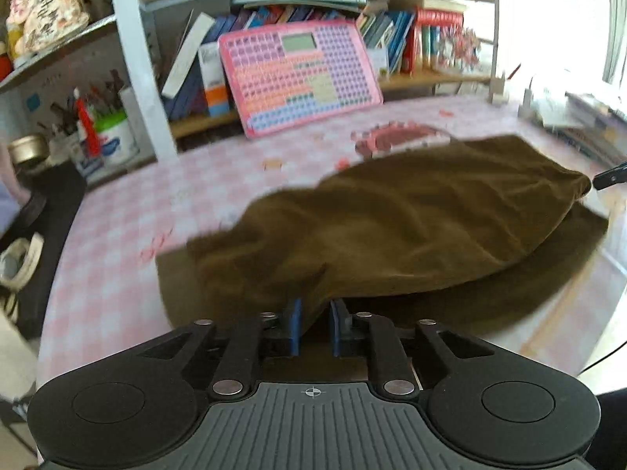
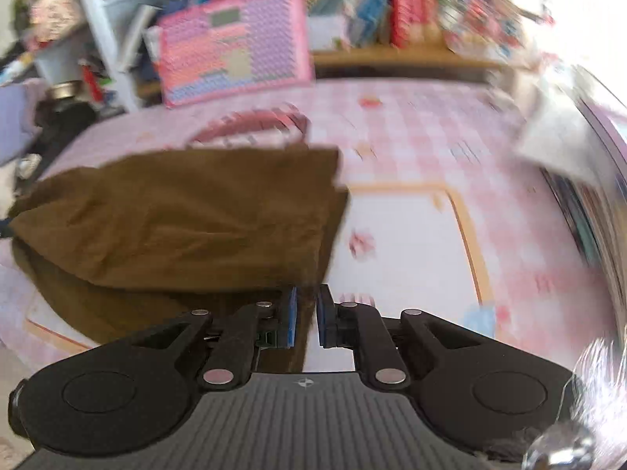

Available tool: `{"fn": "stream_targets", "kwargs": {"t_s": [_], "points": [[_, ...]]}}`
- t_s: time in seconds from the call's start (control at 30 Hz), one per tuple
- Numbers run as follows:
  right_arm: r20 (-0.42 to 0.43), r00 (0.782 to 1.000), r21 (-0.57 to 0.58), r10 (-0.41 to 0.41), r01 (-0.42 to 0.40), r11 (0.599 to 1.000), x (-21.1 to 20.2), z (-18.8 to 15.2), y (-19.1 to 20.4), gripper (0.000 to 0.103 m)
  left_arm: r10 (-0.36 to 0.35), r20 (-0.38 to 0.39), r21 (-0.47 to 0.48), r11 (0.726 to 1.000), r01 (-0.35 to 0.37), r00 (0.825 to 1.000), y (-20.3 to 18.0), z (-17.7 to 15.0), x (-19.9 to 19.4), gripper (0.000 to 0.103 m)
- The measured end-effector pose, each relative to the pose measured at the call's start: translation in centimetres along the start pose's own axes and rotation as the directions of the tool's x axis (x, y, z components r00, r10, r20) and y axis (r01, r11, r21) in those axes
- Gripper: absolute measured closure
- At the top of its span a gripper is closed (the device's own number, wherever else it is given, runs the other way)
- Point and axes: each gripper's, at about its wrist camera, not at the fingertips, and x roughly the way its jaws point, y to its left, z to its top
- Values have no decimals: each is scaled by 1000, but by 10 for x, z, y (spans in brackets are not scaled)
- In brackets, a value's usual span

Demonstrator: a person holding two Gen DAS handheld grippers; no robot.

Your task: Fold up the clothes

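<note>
Right wrist view blurred: brown garment (image 2: 188, 211) corner between parted right gripper (image 2: 305, 319) pads.

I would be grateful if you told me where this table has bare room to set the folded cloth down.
Free: the checked tablecloth left of the brown garment, up to the pink keyboard toy, and the white mat on its right. Crowded: the pen pots at the far left and the paper stack along the right edge.
</note>
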Motion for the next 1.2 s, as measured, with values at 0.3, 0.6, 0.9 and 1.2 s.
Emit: {"fn": "stream_targets", "kwargs": {"t_s": [0.3, 0.6, 0.9, 1.2], "points": [[6, 989, 450, 148, -135, 883, -17, -23, 2, 50, -97, 253, -834, 481, 268, 962, 43, -64, -22, 48], [117, 969, 860, 215, -207, 467, 26, -18, -24, 51, -43, 268, -962, 43, 270, 962, 59, -68, 45, 52], [187, 966, 849, 179, -251, 465, 35, 19, -32, 99, 9, 299, -920, 266, 286, 954, 78, 10, 26, 100], [93, 980, 773, 178, -184, 607, -1, -22, -13, 99, -74, 140, -946, 283, 156, 987, 89, -56, 28, 99]]}}
